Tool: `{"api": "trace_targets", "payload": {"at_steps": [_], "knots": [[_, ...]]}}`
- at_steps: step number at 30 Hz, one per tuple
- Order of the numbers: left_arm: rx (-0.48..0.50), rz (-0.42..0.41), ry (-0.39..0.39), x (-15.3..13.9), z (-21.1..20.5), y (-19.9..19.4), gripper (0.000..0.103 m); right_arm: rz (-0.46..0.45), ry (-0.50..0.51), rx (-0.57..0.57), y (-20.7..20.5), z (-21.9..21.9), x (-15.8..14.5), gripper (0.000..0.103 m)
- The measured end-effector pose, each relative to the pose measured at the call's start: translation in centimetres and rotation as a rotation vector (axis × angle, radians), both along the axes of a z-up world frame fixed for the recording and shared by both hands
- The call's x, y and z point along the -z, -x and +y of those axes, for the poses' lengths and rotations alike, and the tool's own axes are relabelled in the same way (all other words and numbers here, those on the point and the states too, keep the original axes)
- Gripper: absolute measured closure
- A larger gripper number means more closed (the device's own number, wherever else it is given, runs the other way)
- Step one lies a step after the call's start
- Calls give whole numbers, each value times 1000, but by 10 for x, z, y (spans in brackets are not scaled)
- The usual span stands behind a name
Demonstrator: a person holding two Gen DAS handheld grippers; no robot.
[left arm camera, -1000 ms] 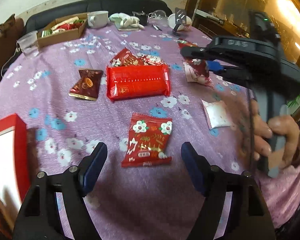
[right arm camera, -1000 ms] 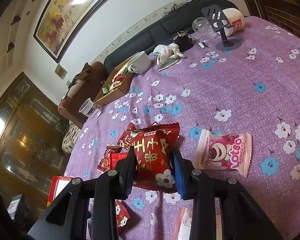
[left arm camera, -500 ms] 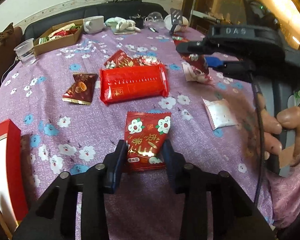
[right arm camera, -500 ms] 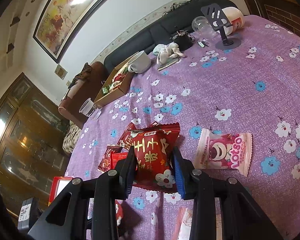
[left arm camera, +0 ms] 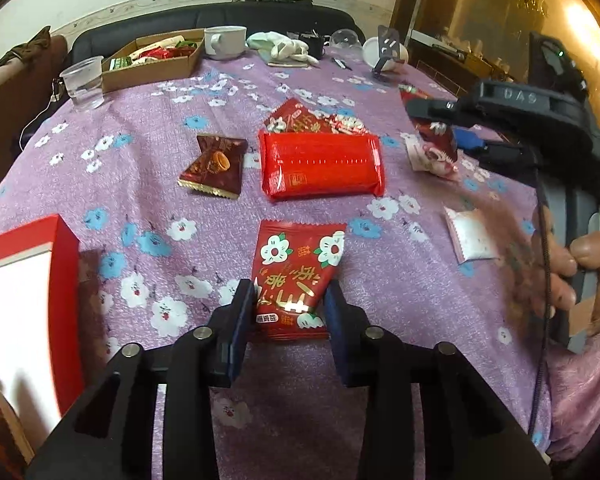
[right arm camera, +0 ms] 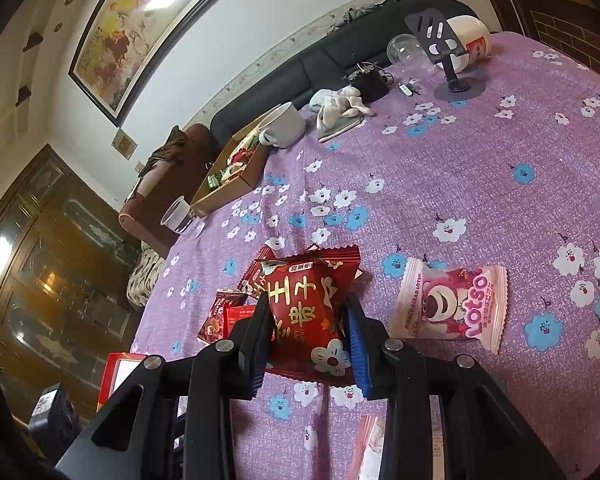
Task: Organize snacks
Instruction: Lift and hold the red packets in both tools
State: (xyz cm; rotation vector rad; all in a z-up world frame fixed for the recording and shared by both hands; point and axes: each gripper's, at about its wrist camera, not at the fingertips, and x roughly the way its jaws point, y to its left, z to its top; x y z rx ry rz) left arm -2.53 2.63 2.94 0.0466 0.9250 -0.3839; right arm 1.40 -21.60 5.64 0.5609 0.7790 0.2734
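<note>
A red snack packet with white flowers lies on the purple flowered tablecloth. My left gripper grips its near end. Both pads press the packet's sides, though the jaws are opening slightly. My right gripper is shut on a second red packet with gold characters, held just above the cloth. A pink Lotso packet lies right of it. In the left wrist view, a large red pack, a brown packet and more red packets lie mid-table.
A cardboard box with snacks stands at the far left beside a plastic cup and a white mug. A red box sits at the near left edge. A white sachet lies right, near a hand.
My left gripper moved in over the flowered packet and its wide jaws closed onto the packet's sides. The right gripper and its packet have not moved.
</note>
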Motion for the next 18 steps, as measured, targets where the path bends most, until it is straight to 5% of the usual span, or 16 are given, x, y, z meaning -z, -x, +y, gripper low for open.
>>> {"api": "trace_targets", "payload": {"at_steps": [9, 18], "knots": [[-14, -12, 45, -3, 7, 0, 74, -17, -2, 5, 2, -1, -3, 68], [-48, 11, 203, -8, 31, 2, 75, -88, -14, -1, 9, 2, -13, 68]]}}
